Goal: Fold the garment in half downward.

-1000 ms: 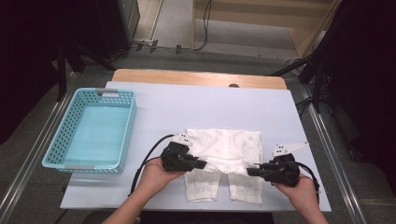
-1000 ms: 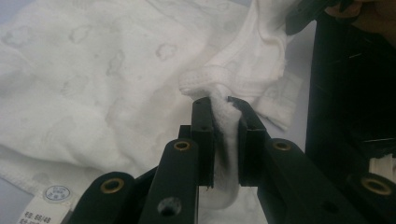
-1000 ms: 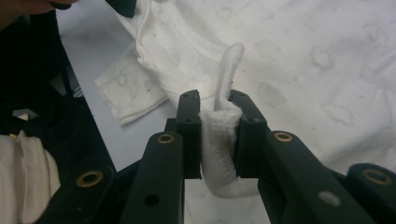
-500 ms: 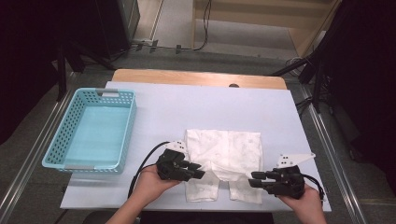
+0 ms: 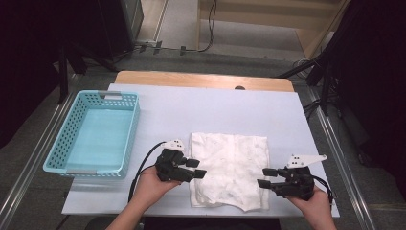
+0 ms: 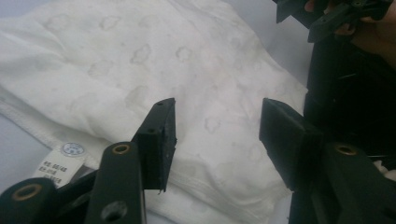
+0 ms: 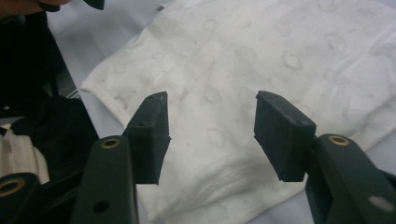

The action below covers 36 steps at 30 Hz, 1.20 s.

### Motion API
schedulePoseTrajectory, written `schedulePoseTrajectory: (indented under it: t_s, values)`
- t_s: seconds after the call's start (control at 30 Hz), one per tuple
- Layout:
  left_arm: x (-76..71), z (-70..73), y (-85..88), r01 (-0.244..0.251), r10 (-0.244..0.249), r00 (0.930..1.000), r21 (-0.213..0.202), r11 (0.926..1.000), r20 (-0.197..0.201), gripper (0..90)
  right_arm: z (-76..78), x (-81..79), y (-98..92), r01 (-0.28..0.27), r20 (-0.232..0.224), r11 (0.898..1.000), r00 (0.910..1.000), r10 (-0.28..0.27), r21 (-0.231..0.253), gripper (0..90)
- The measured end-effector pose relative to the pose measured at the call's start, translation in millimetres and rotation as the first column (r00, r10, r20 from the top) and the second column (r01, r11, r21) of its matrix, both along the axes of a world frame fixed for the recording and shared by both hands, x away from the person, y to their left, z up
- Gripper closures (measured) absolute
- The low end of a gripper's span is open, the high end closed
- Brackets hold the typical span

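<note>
A folded white garment (image 5: 230,170) lies flat on the counter (image 5: 210,112), close to the near edge and somewhat right of the centre line. The cloth carries a faint printed pattern, and a small label (image 6: 63,161) protrudes from one hem in the left gripper view. The left claw (image 5: 196,168) sits at the garment's left edge, above the cloth; its jaws have just been opening and now stand apart, with the fabric visible below the gap and not pinched. The right claw (image 5: 266,177) sits at the garment's right edge near the counter's near edge; its jaws have likewise just been opening and stand apart over the cloth, gripping nothing. Both claws point inward toward each other across the garment. A turquoise perforated basket (image 5: 62,139) stands along the counter's left edge, well apart from the garment.
</note>
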<state>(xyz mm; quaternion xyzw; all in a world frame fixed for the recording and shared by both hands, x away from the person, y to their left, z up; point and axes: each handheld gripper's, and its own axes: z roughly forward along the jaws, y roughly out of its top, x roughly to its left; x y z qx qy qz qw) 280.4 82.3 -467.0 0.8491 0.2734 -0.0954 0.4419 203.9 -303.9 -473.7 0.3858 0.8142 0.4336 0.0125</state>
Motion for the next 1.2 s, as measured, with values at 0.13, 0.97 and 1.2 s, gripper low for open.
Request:
schedulePoseTrajectory:
  t_s: [0.13,0.97,1.2]
  values:
    - [4.6,-1.5,2.8,-0.033,0.033,0.9995,0.012,0.9994,0.003,43.0,-2.9,6.5,-3.0,0.017,0.011,1.000,0.9998,-0.017,-0.006,40.1]
    - [42.3,-15.3,12.2,-0.186,0.180,0.9805,0.075,0.9796,0.078,26.6,-15.9,43.2,-16.9,0.114,0.049,0.993,0.9923,-0.114,-0.001,25.1]
    - [51.5,-18.3,13.1,-0.209,0.201,0.9760,0.106,0.9721,0.083,27.1,-20.4,57.0,-19.3,0.139,0.035,0.990,0.9897,-0.138,-0.020,25.1]
